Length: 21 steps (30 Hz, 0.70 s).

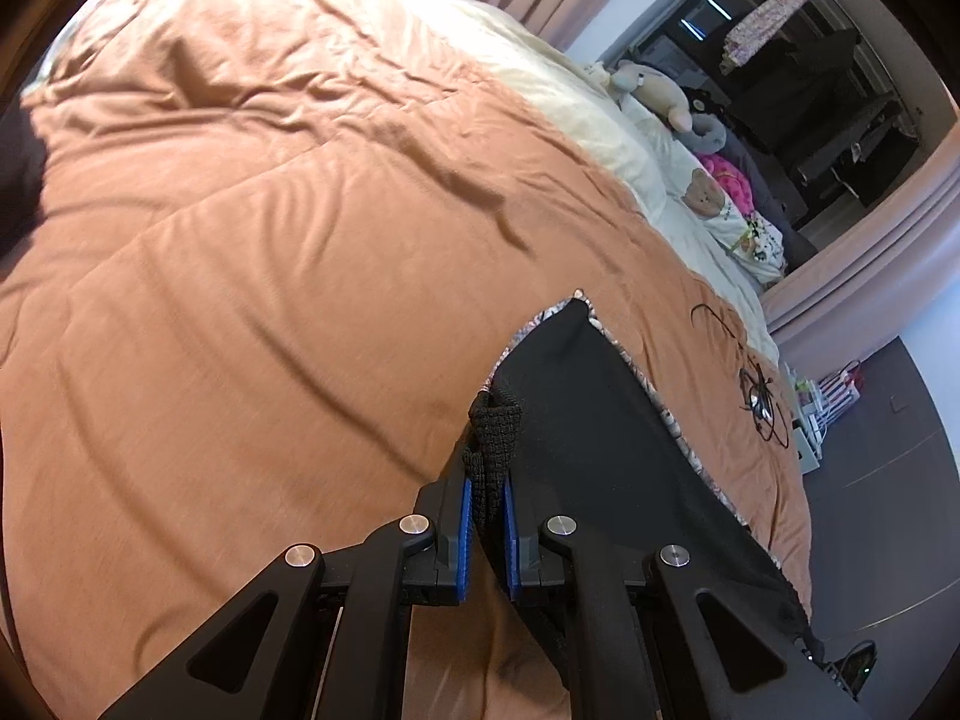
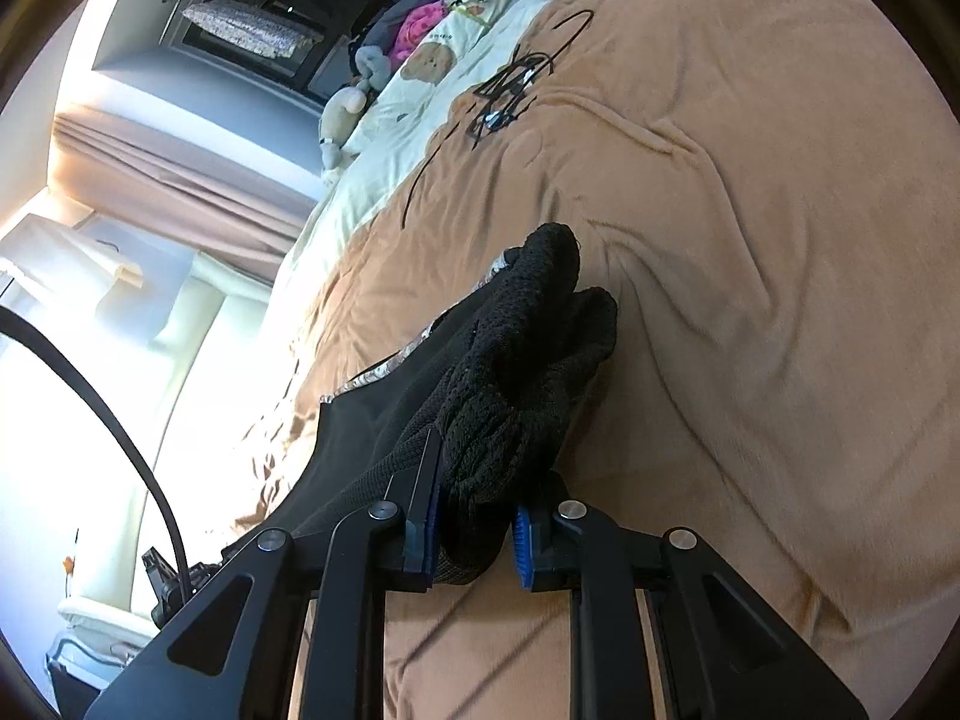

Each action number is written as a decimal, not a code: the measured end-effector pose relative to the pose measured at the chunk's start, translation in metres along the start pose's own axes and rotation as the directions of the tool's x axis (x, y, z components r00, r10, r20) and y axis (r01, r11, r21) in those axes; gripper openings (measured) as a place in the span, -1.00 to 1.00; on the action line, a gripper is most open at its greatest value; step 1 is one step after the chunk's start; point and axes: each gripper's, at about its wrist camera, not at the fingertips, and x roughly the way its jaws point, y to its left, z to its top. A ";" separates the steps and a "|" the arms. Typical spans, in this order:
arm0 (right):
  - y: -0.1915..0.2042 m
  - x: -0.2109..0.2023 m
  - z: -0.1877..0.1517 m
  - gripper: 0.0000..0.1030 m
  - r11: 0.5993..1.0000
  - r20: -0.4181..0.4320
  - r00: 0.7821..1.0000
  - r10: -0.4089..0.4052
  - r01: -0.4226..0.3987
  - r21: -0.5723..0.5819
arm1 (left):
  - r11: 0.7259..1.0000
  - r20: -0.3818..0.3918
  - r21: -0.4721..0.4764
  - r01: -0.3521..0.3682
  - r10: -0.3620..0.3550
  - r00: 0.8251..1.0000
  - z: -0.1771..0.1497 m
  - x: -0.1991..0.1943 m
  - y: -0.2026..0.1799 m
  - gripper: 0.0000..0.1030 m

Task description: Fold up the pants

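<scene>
Grippers clamp opposite knit ends of the black pants — left gripper narrowly, right gripper on a thicker bunch — probably to stretch them over the orange duvet for folding.

The orange quilt lies open and bare across most of the bed. Obstructions: black pants by the near edge, a loose black cable tangle just beyond them, and soft toys heaped along the pillow edge.
</scene>
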 end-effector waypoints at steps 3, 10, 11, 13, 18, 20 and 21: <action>0.003 -0.005 -0.002 -0.69 1.000 -0.010 1.000 0.005 -0.005 -0.018 | 1.000 0.004 -0.007 -0.004 0.004 1.000 -0.013 -0.014 0.009 -0.82; 0.007 -0.011 -0.010 -0.69 0.999 -0.041 0.999 0.003 -0.006 -0.052 | 0.999 0.013 -0.040 0.003 -0.002 1.000 -0.040 -0.048 0.033 -0.82; 0.008 -0.012 -0.011 -0.69 0.998 -0.045 0.999 0.002 -0.004 -0.056 | 0.999 0.015 -0.048 0.004 -0.004 1.000 -0.044 -0.052 0.037 -0.82; 0.009 -0.013 -0.013 -0.69 0.998 -0.051 0.999 0.005 -0.007 -0.058 | 0.998 0.017 -0.059 0.009 -0.008 1.000 -0.050 -0.061 0.043 -0.82; 0.011 -0.016 -0.013 -0.69 0.997 -0.058 0.998 0.000 -0.004 -0.074 | 0.997 0.021 -0.072 0.019 -0.018 1.000 -0.066 -0.079 0.053 -0.82; 0.012 -0.016 -0.014 -0.69 0.997 -0.064 0.998 -0.003 -0.002 -0.080 | 0.997 0.020 -0.078 0.021 -0.019 1.000 -0.072 -0.086 0.056 -0.82; 0.012 -0.017 -0.016 -0.69 0.996 -0.067 0.998 -0.004 -0.002 -0.084 | 0.996 0.020 -0.082 0.023 -0.022 1.000 -0.076 -0.091 0.058 -0.82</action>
